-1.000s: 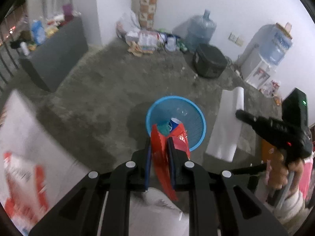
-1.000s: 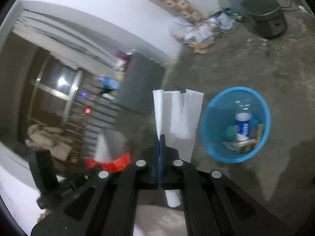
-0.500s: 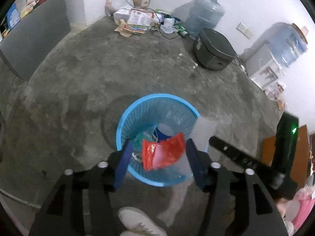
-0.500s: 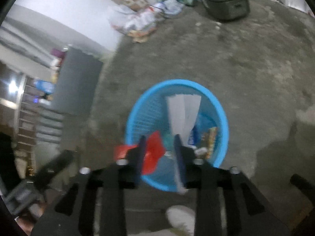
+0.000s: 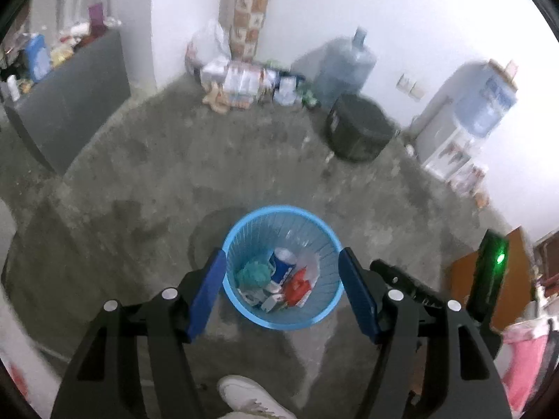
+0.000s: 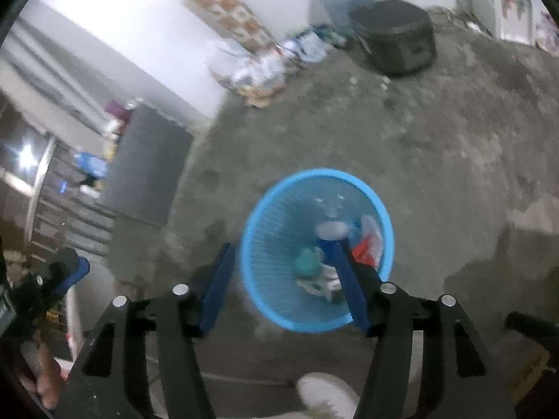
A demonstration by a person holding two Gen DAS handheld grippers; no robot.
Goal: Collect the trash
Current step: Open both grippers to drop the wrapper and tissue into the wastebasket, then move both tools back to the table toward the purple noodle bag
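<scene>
Both tools are hanging over the blue basket (image 5: 244,309) on the concrete floor (image 5: 146,181). The left tool (image 5: 281,289) and right tool (image 6: 281,284) are spreading their jaws, gripping nothing; the red wrapper (image 5: 297,286) is lying inside the basket below them.

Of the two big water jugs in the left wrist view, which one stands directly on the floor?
The capped jug beside the black cooker; the other jug sits upside down atop the white dispenser.

home room: water dispenser (image 5: 464,129), rice cooker (image 5: 360,131)
</scene>
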